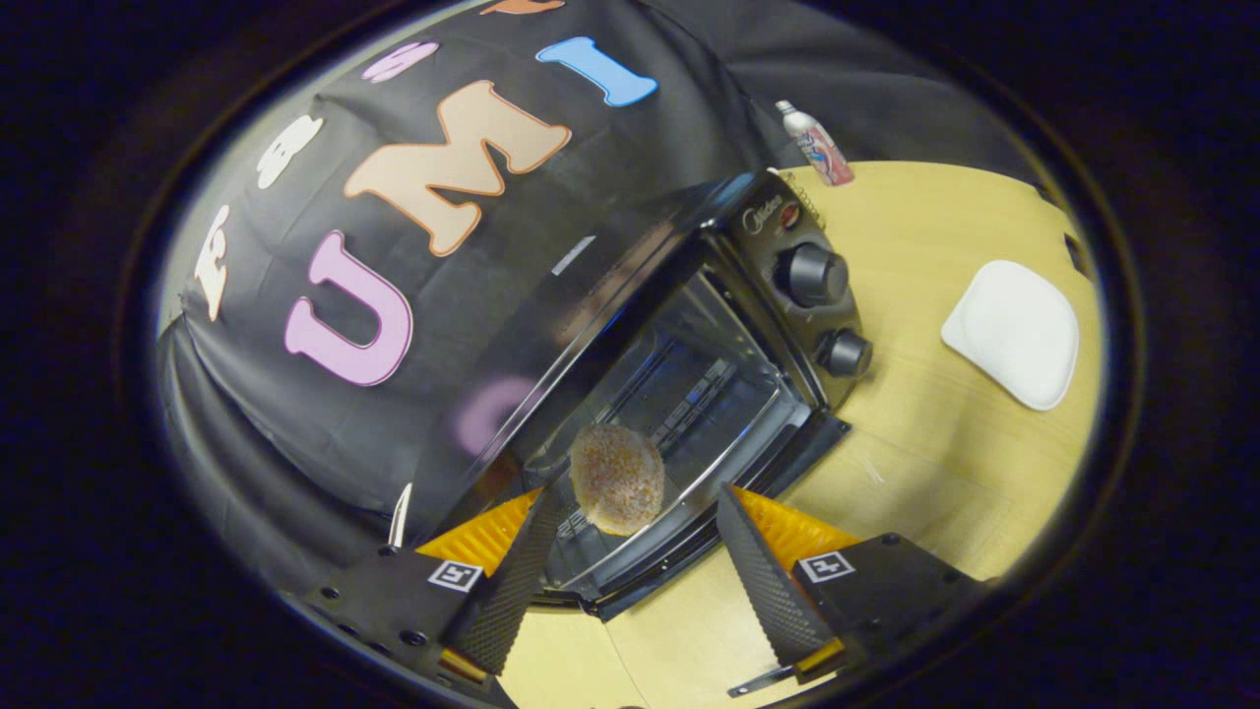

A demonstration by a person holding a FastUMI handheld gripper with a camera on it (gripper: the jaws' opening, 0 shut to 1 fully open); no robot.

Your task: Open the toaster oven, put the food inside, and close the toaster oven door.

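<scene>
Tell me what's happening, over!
Gripper open, holding nothing. Round food sits inside toaster oven, just ahead of fingers. Door looks open. Nothing in the way.

tool [630, 512] with ribbed wedge fingers, square tags, screws on black mounts

The one view rides on the gripper [630, 522] and looks forward along its two fingers [512, 581], which stand apart at its near edge. It is rolled sharply, so the table [935, 463] slopes and the oven [689, 374] sits on a diagonal. The camera is close to the oven's open front, looking slightly down into it, with the booth wall [325, 414] behind and the far tabletop beyond.
</scene>
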